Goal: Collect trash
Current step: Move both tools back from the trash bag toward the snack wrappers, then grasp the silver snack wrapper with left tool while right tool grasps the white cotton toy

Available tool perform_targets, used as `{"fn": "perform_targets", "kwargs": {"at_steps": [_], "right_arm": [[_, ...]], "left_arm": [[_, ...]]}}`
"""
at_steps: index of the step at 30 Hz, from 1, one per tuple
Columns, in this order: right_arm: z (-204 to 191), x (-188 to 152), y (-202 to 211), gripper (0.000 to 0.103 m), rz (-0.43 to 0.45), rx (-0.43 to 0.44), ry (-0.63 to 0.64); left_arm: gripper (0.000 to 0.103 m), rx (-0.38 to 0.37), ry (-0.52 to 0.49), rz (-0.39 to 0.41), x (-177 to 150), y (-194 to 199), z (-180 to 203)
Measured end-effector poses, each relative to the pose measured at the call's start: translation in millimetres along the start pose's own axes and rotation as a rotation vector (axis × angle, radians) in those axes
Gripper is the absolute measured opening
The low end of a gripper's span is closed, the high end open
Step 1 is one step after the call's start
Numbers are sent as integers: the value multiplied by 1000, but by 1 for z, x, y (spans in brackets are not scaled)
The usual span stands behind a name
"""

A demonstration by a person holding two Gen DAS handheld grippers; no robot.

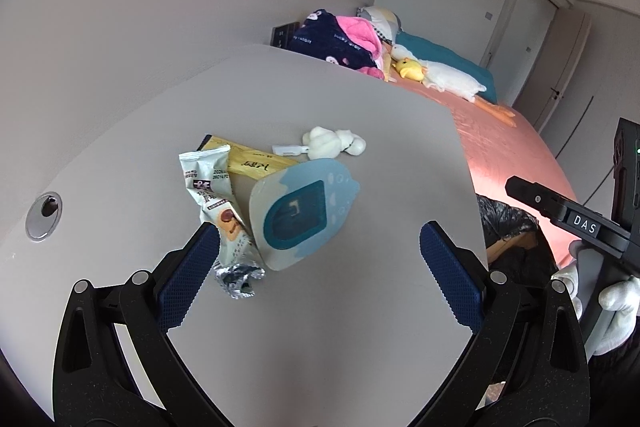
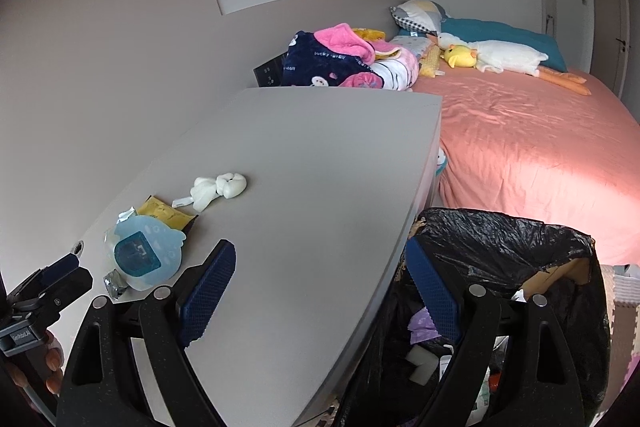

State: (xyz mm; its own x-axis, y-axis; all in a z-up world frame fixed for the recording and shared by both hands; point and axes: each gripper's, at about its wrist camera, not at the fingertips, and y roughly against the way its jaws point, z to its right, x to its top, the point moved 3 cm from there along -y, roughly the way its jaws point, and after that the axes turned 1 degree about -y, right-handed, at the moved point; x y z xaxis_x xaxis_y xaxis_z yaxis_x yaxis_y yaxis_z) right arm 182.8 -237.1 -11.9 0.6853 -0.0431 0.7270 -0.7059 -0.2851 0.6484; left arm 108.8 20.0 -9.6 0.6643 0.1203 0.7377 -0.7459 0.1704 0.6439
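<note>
On the grey desk (image 1: 320,307) lies a small heap of trash: a white snack wrapper (image 1: 212,195) with a crumpled foil end, a yellow packet (image 1: 256,161), a light blue card package (image 1: 304,215) and a crumpled white tissue (image 1: 334,143). My left gripper (image 1: 320,259) hovers open just in front of the wrapper and the blue package, nothing between its fingers. My right gripper (image 2: 320,291) is open and empty over the desk's right edge, beside the bin (image 2: 520,267) lined with a black bag. The same blue package (image 2: 146,257), yellow packet (image 2: 166,213) and tissue (image 2: 218,189) show in the right wrist view.
A metal cable grommet (image 1: 44,215) sits in the desk at the left. A bed with a pink sheet (image 2: 540,147), folded blankets (image 2: 340,61) and plush toys (image 2: 500,57) stands behind the desk. The bin holds several scraps. A gloved hand (image 1: 616,299) holds the other gripper at the right.
</note>
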Motion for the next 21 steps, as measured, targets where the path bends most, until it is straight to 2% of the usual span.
{"fn": "perform_targets", "kwargs": {"at_steps": [11, 17, 21], "right_arm": [[-29, 8, -32, 87, -33, 19, 32], [-41, 12, -48, 87, -47, 28, 40], [-49, 15, -58, 87, -54, 42, 43]], "left_arm": [[96, 39, 109, 37, 17, -4, -52], [83, 49, 164, -15, 19, -22, -79], [80, 36, 188, -56, 16, -36, -87]]}}
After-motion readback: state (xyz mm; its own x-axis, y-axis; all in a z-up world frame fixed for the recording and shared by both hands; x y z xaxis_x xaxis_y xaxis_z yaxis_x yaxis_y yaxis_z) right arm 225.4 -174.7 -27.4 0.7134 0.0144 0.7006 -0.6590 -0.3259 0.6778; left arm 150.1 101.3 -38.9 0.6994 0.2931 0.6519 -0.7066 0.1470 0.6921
